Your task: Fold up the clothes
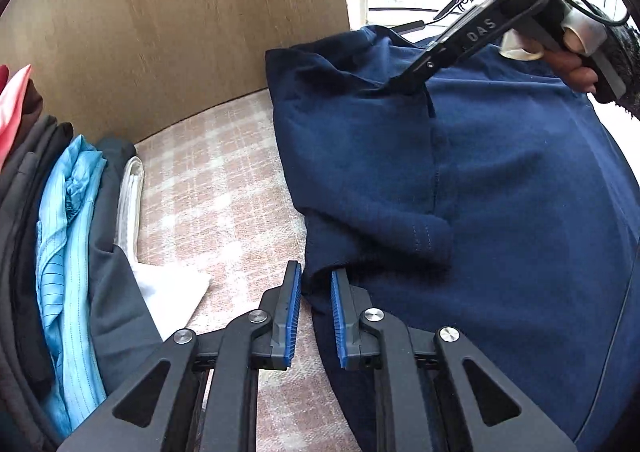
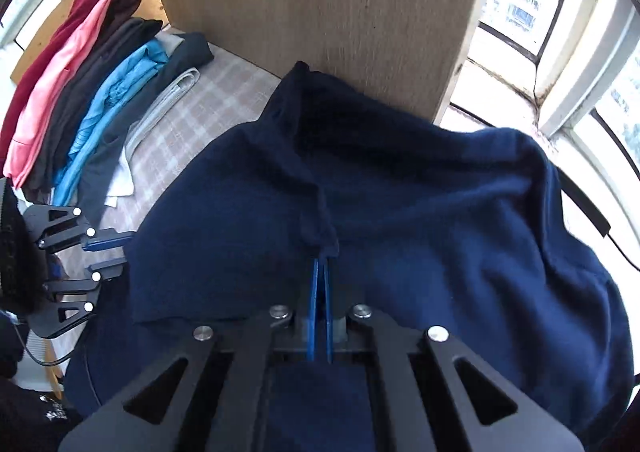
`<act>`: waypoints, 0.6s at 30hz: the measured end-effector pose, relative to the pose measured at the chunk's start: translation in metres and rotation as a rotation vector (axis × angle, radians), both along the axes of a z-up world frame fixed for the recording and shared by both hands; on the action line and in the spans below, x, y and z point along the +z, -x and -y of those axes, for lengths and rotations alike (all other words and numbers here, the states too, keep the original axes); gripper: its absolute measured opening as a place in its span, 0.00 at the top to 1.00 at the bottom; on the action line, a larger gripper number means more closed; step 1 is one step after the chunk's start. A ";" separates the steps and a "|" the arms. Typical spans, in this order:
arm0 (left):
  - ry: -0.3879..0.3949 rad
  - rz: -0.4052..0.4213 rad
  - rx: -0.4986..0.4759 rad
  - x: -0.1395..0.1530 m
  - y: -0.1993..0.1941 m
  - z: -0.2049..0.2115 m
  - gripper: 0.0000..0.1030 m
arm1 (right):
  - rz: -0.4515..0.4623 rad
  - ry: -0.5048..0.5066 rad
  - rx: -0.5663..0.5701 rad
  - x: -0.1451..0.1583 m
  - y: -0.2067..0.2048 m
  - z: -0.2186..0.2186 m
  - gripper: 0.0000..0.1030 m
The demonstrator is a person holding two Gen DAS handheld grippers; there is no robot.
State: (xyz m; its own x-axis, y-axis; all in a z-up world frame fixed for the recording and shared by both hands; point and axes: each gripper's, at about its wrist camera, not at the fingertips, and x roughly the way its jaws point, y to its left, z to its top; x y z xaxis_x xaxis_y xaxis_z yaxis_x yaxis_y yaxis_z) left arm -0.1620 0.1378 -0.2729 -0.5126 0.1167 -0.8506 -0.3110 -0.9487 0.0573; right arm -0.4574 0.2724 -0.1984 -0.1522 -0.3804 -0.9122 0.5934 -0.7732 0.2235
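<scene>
While right tool [image 2: 321,264] pinches navy garment [image 2: 420,212], left tool [image 1: 316,284] flanks hem.

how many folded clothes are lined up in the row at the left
7, from the far end: dark red, pink, brown, black, light blue striped, dark teal, white. More may be hidden between them.
</scene>
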 end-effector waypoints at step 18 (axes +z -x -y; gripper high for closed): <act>-0.005 -0.062 -0.062 0.032 -0.021 -0.016 0.88 | 0.071 0.026 -0.199 0.008 0.024 -0.069 0.63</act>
